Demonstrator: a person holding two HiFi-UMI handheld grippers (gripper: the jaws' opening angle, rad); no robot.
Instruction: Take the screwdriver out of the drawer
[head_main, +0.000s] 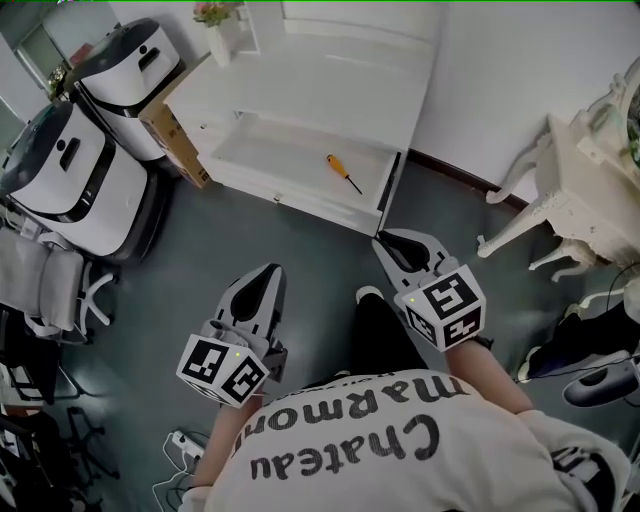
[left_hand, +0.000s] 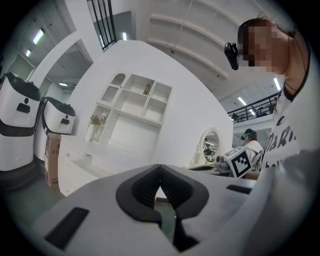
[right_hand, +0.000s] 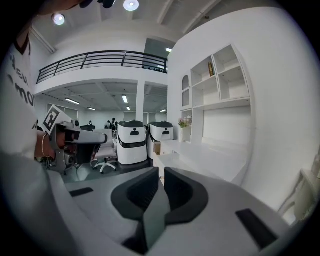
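Head view shows the screwdriver (head_main: 343, 173) lying flat inside the open white drawer (head_main: 270, 150), towards its right end. It has a short orange-yellow handle at the far end and a thin dark shaft slanting nearer and to the right. Both grippers sit well apart from it, close to the person. The left gripper (head_main: 268, 272) has its jaw tips pressed together with nothing between them, and the right gripper (head_main: 385, 240) is likewise closed and empty. The person's white shirt (head_main: 400, 440) carries dark lettering reading "Chateau Marmon", the last word cut off at a fold.

Screwdriver (head_main: 343, 173) tip too small to tell; white table (head_main: 590, 200) cut off at rt edge.
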